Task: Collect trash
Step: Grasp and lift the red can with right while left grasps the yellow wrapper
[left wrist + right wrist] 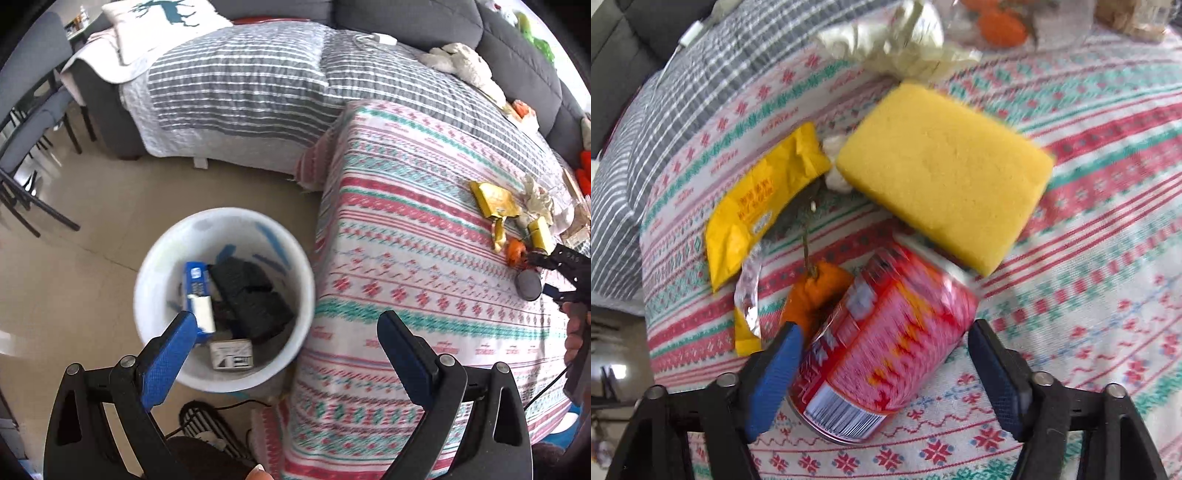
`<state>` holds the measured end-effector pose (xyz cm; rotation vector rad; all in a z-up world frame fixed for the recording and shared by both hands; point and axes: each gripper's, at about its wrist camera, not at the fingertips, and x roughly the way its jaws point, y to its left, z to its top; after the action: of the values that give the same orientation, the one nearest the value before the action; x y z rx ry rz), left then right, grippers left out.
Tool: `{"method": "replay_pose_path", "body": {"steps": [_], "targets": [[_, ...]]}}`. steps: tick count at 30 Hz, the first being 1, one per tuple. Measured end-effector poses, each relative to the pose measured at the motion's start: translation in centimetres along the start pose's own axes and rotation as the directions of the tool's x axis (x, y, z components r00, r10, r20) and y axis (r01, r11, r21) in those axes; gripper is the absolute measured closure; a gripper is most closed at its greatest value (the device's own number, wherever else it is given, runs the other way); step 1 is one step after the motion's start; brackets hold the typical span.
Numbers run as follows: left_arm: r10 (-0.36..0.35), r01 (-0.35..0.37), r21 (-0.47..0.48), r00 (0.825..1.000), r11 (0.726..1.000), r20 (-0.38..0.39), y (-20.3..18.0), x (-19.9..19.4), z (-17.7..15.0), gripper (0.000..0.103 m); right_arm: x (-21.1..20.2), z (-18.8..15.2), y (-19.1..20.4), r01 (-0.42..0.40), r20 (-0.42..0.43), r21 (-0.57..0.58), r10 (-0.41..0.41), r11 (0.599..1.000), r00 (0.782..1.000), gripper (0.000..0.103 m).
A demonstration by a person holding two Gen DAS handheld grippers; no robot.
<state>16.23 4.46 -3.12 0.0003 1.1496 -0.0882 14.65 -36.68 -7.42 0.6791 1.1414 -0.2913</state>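
A red drink can [886, 343] lies on its side on the patterned tablecloth [1089, 258], between the fingers of my right gripper [884, 328]. The left pad is against the can, the right pad stands clear of it, so the jaws are open. Beside the can lie an orange mandarin peel [812, 295], a yellow wrapper [761, 203] and a yellow sponge [942, 173]. My left gripper [288, 321] is open and empty above the table's edge and a white bin [159, 258], which holds a blue box, black pieces and a white carton. The right gripper [541, 273] shows at the far right.
A crumpled silvery wrapper [886, 40] and orange fruit [1001, 26] lie farther back on the table. A sofa with a grey striped cover [240, 85] stands behind the table. Grey chairs [29, 110] are at the left, and tiled floor [74, 277] surrounds the bin.
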Motion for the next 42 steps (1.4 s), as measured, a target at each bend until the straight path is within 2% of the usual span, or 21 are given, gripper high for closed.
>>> {"method": "replay_pose_path", "body": {"steps": [3,7,13,20,27,29,31,35,41,42], "targets": [[-0.021,0.021,0.016,1.000,1.000,0.001,-1.5,0.0,0.2,0.004,-0.1,-0.1,-0.3,-0.023,-0.022,-0.003,0.023,1.000,1.000,0.035],[-0.057,0.057,0.046,0.998,0.997,0.010,-3.7,-0.3,0.3,0.004,-1.2,-1.1,-0.4,0.038,-0.011,-0.099,-0.039,0.994,0.999,0.037],[-0.081,0.078,0.131,0.996,0.988,0.024,-8.2,-0.5,0.0,0.004,-3.9,-2.4,-3.0,0.092,0.025,-0.176,-0.089,0.980,0.996,0.038],[-0.133,0.126,0.220,0.991,0.967,0.017,-14.2,-0.2,0.0,0.004,-6.8,-2.9,-8.5,0.102,0.044,-0.149,-0.097,0.984,0.994,0.037],[-0.165,0.158,0.256,0.986,0.954,0.006,-20.4,1.9,2.7,0.005,-8.6,-2.1,-13.3,0.132,0.068,-0.123,-0.125,0.984,0.990,0.037],[-0.192,0.181,0.248,0.981,0.952,0.021,-22.1,2.8,4.2,0.012,-8.8,-1.8,-14.3,0.124,0.065,-0.108,-0.118,0.986,0.991,0.037],[-0.202,0.189,0.243,0.979,0.952,0.029,-23.2,3.6,5.2,0.024,-9.1,-1.4,-15.1,0.111,0.064,-0.092,-0.105,0.990,0.992,0.037],[-0.181,0.158,0.262,0.981,0.952,0.066,-25.6,5.7,7.5,0.030,-9.7,-0.8,-15.8,0.092,0.080,-0.070,-0.086,0.993,0.993,0.037],[-0.235,0.231,0.158,0.972,0.960,0.006,-26.3,9.8,9.7,0.047,-9.7,-0.4,-16.0,0.074,0.076,-0.060,-0.069,0.995,0.995,0.037],[-0.243,0.241,0.138,0.970,0.961,-0.002,-26.4,10.4,9.9,0.053,-9.7,-0.3,-16.0,0.073,0.075,-0.064,-0.068,0.995,0.995,0.037]]}}
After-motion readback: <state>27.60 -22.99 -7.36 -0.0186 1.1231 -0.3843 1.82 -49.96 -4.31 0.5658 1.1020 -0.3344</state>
